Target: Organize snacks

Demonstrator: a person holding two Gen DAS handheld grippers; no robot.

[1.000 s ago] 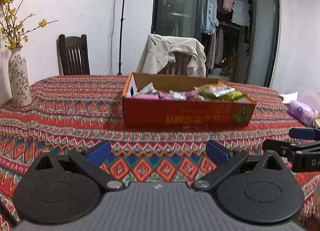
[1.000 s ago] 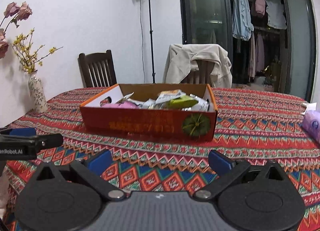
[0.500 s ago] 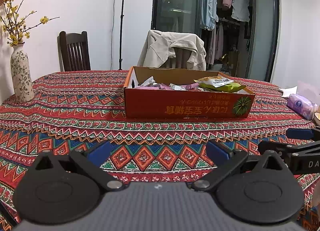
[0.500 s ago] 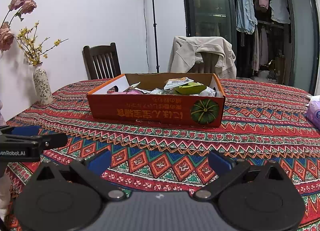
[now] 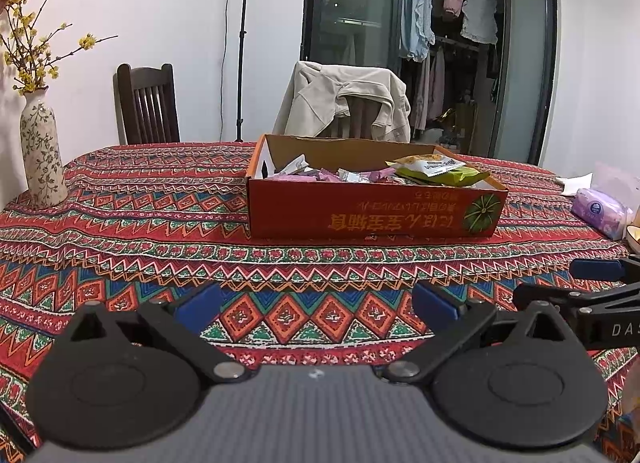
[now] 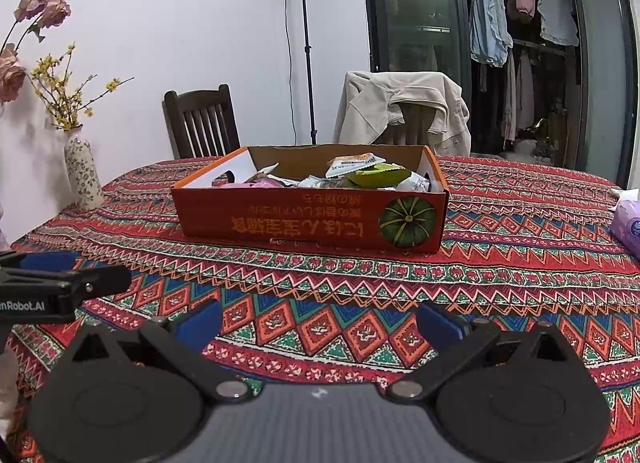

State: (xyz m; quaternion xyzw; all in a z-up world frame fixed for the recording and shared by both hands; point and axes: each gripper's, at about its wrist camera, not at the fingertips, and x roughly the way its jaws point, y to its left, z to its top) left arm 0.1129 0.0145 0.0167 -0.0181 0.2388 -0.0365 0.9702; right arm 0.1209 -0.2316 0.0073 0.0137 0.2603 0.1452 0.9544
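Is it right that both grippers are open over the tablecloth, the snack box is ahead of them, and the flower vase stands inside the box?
Not quite. The vase stands on the tablecloth, apart from the box, as the right wrist view shows. The left gripper and right gripper are open.

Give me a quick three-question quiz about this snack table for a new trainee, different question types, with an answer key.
1. True or false: the left gripper is holding a snack from the orange box.
2. Multiple choice: what hangs over the chair behind the box? A) a blue towel B) a beige jacket C) a black backpack
3. Fill in: the floral vase stands on the table, to the ___ of the box in both views.

Key: 1. False; its fingers are spread with nothing between them, as are the right gripper's. 2. B. 3. left.
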